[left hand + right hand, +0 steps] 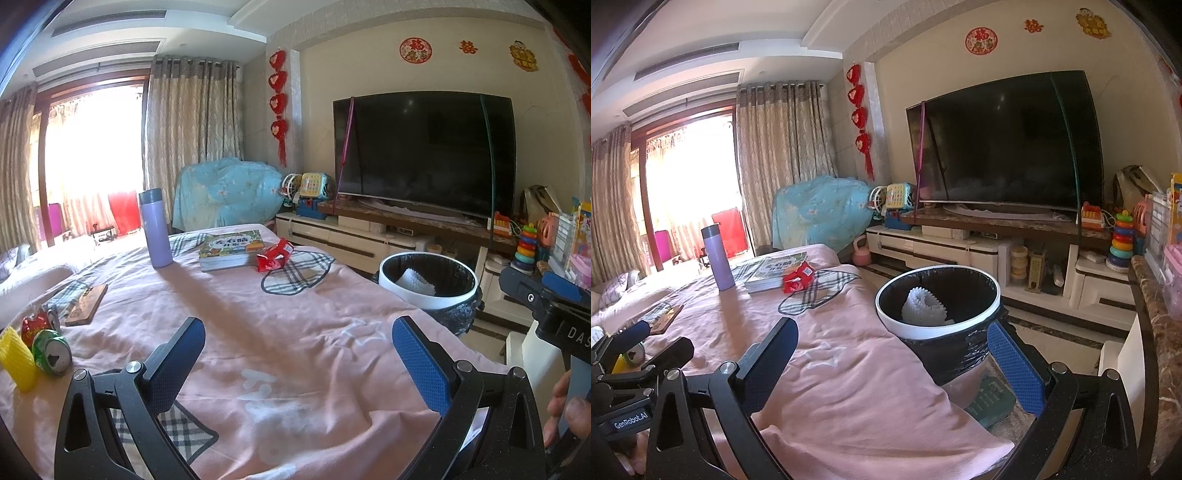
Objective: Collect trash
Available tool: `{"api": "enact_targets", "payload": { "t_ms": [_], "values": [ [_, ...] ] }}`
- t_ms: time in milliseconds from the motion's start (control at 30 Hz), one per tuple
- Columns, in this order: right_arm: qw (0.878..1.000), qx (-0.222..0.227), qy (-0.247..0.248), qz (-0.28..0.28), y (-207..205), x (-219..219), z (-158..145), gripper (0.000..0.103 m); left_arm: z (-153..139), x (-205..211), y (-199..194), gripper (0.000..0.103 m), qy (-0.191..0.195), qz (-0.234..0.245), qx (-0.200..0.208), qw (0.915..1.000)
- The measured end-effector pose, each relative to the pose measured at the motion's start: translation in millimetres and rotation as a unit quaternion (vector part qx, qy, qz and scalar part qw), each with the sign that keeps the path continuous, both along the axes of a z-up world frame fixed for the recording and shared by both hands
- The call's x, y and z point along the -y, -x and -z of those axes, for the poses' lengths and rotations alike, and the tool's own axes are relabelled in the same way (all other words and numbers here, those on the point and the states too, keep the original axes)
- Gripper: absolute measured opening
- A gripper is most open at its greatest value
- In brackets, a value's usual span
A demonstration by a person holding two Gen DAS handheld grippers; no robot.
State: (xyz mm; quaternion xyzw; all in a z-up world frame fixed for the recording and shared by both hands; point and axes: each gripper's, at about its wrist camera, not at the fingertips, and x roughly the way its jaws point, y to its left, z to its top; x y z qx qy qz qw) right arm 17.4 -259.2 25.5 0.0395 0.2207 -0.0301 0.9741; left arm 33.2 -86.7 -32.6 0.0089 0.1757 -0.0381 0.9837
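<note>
My left gripper (299, 347) is open and empty over the pink tablecloth (258, 314). At its left lie a crushed green can (51, 352), a yellow foam net (16, 356) and a red wrapper (33, 325). A second red wrapper (275, 254) rests beside a book (231, 249). The white bin (428, 282) with a black liner stands past the table's right edge and holds a white foam net (415, 280). My right gripper (892, 349) is open and empty just in front of the bin (938, 306); white foam net (923, 302) shows inside it.
A purple flask (157, 227) stands upright at the far left of the table, and a brown wooden board (86, 304) lies nearer. A TV (424, 155) on a low cabinet lines the far wall. Toys crowd a marble counter (1161, 350) at right.
</note>
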Motion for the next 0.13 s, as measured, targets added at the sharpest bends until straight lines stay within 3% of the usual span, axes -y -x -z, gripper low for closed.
{"api": "enact_targets", "payload": {
  "t_ms": [133],
  "values": [
    [1.000,-0.004,-0.004,-0.001,-3.7,1.0,0.0,0.103,-0.9,-0.9,-3.0,0.102,0.002,0.003,-0.005,1.0000]
  ]
}}
